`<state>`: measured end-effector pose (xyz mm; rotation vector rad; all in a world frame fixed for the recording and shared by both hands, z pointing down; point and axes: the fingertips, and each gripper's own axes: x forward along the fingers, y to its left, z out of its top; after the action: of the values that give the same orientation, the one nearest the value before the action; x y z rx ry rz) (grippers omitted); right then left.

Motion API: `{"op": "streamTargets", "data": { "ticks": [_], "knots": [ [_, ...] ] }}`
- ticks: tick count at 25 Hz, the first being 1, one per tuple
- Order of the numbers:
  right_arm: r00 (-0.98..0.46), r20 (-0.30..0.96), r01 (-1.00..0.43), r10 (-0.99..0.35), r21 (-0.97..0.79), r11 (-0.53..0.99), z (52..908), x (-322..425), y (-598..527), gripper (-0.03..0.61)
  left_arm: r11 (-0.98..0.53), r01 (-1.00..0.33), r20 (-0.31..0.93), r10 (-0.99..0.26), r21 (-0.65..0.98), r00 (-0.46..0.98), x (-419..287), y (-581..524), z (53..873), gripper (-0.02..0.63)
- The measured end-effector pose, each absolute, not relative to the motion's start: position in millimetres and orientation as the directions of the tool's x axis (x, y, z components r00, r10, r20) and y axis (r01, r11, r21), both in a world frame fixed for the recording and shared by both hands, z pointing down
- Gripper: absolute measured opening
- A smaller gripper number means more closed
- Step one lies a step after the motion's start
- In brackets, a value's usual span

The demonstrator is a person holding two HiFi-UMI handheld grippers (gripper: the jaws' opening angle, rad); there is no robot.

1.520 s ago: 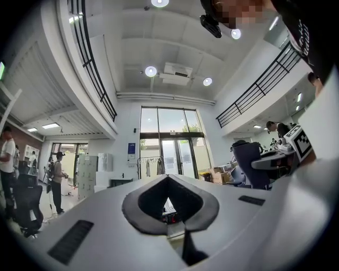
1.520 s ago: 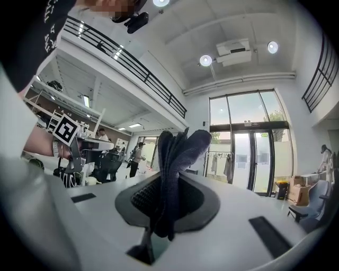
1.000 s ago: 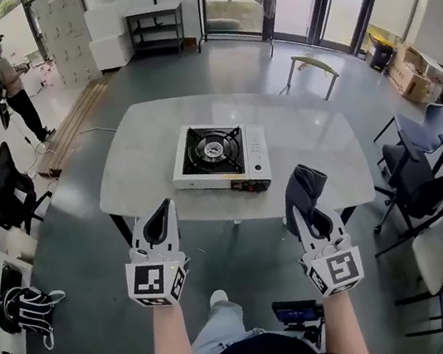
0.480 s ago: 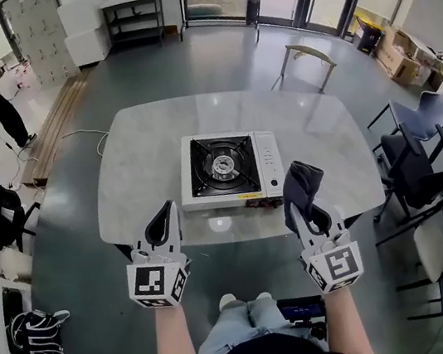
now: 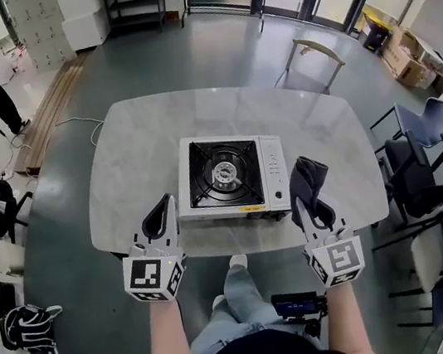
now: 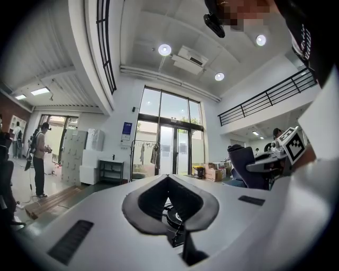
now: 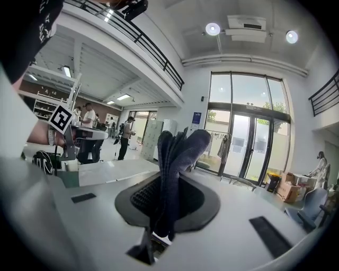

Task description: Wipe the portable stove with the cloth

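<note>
I'm on the approach: my right gripper has its fingers clamped on the cloth just right of the stove, my left gripper is closed on nothing near-left of it, so next I'd swing the cloth over and press down.

stove on table centre; left gripper, right gripper with cloth at near corners
</note>
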<state>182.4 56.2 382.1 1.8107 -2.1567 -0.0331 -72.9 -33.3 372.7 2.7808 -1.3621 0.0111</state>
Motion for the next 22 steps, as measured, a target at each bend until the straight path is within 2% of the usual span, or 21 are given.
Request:
{"op": "streamTargets", "data": {
  "ticks": [11, 22],
  "knots": [
    [-0.176, 0.305, -0.952, -0.936, 0.190, 0.241, 412, 228, -34, 0.066, -0.580, -0.815, 0.066, -0.813, 0.004, 0.579, -41, -116, 380, 0.008],
    [-0.269, 0.488, -0.925, -0.830, 0.107, 0.363, 474, 256, -95, 0.066, -0.525, -0.851, 0.161, -0.839, 0.017, 0.520, -22, -156, 415, 0.008]
  ]
}}
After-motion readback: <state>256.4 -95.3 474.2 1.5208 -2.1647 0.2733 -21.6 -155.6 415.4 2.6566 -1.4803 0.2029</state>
